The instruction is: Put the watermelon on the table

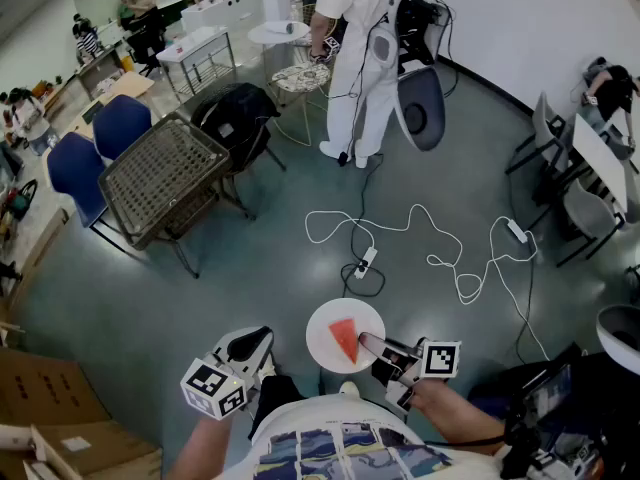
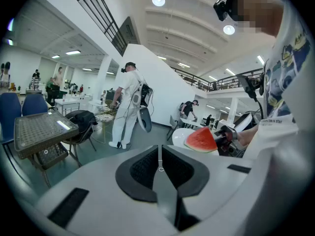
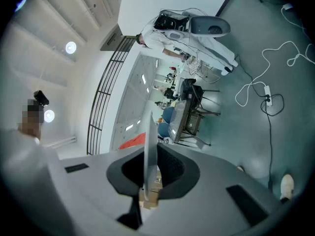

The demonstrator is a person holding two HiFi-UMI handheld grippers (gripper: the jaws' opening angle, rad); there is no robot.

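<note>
A red wedge of watermelon [image 1: 345, 341] lies on a round white plate [image 1: 322, 330] held in the air over the floor. My right gripper [image 1: 368, 344] is shut on the plate's right rim; in the right gripper view the plate [image 3: 149, 141] stands edge-on between the pads, with the watermelon [image 3: 132, 142] just behind it. My left gripper [image 1: 262, 338] hangs to the plate's left, shut and empty. From the left gripper [image 2: 160, 157] view, the watermelon [image 2: 201, 140] and plate [image 2: 178, 133] are off to the right. A mesh-topped table [image 1: 160, 171] stands further off to the left.
A white cable [image 1: 430, 248] and power strip [image 1: 366, 261] lie on the floor ahead. A person in a white suit [image 1: 355, 58] stands beyond. Blue chairs [image 1: 75, 168] sit by the mesh table, a black chair [image 1: 235, 113] behind it. Cardboard boxes [image 1: 60, 418] are at the lower left.
</note>
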